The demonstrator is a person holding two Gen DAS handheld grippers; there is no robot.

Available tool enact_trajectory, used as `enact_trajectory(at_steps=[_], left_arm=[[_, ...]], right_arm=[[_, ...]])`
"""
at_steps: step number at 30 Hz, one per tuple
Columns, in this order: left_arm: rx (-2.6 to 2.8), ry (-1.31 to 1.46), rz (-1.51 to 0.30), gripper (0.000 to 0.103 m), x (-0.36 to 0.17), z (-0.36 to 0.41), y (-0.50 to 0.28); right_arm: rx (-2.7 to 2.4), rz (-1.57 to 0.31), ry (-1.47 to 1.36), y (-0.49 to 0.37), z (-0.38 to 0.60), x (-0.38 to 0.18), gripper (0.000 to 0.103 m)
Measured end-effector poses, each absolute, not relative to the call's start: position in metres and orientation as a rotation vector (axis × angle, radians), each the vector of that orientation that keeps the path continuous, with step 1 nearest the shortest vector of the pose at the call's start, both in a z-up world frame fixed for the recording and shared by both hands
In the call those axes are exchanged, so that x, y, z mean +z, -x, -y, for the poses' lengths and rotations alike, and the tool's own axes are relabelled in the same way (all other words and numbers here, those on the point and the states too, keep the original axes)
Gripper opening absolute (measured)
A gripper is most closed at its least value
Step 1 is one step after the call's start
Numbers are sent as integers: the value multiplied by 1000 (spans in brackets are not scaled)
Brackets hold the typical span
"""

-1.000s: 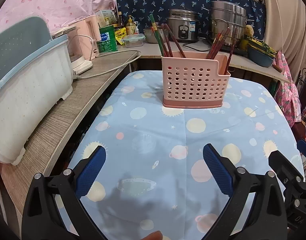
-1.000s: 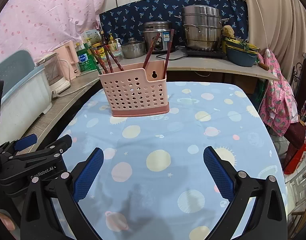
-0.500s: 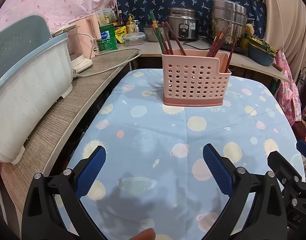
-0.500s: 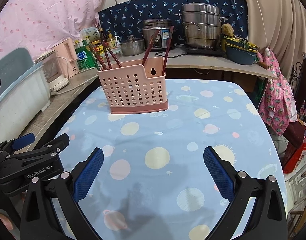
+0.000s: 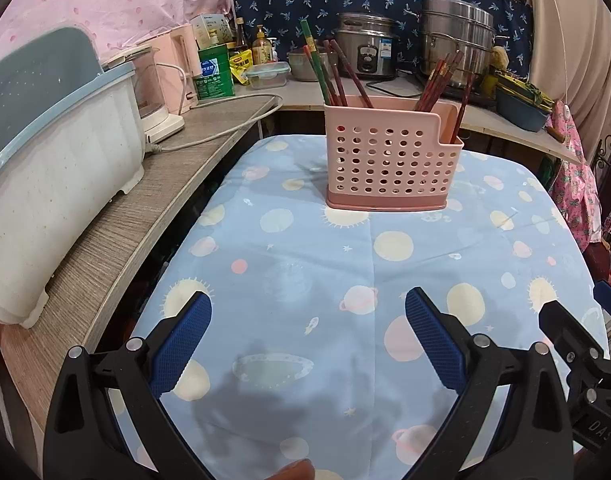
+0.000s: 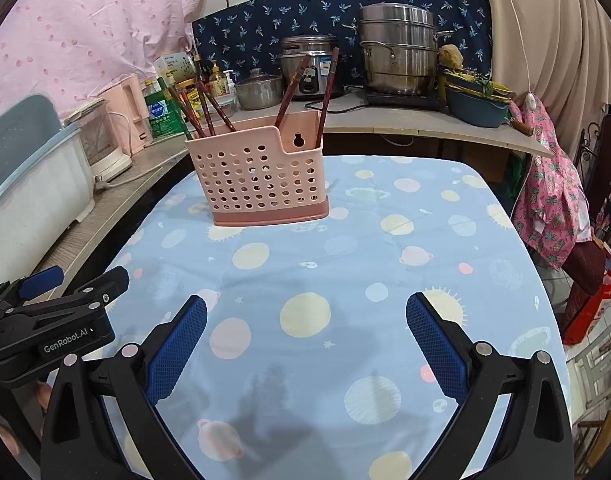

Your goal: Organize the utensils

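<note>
Cluttered kitchen counter along the upper frame: steel stockpot (image 6: 397,60), rice cooker (image 5: 365,52), bottles, dark blue patterned backsplash. Below it, a table is covered by a light blue cloth printed with planets and suns (image 5: 345,272), soft, creased down the middle.

Task item: a pink perforated plastic utensil caddy (image 5: 385,164), rigid, rectangular, stepped rim, is seen upright at centre frame, upper half, in both views. Dark red lacquered chopsticks (image 5: 337,76), plus one green one, are sorted into two bunches, leaning outward at left and right compartments.

Left gripper (image 5: 305,336) is held low at bottom of frame, blue textured pads spread wide, nothing between them. Right gripper (image 6: 305,336) is likewise spread and empty, well short of the caddy.

No loose utensils are seen on the cloth; task judged near finished. If a bunch is to be regrouped, sticks are best pinched high on the shafts, lifted straight, caddy steadied since it looks light.
</note>
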State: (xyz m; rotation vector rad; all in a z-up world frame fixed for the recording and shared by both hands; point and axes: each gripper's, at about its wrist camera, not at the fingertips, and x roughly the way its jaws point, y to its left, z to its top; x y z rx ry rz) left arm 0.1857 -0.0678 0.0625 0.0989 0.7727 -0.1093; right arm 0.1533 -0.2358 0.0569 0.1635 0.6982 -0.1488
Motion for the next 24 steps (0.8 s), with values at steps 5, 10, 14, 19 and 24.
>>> enact_trajectory(at_steps=[5, 10, 14, 19, 24], left_arm=[[-108, -106, -774, 93, 62, 67, -187], [-110, -108, -776, 93, 61, 67, -188], [-106, -109, -777, 93, 61, 68, -188], [-109, -115, -786, 93, 59, 69, -189], [-113, -119, -789, 93, 57, 69, -189]], right_arm=[[-154, -704, -161, -154, 237, 55, 96], [-154, -704, -162, -155, 237, 55, 96], [-155, -703, -162, -155, 237, 54, 96], [-157, -706, -162, -155, 238, 53, 96], [-158, -710, -162, -155, 238, 52, 96]])
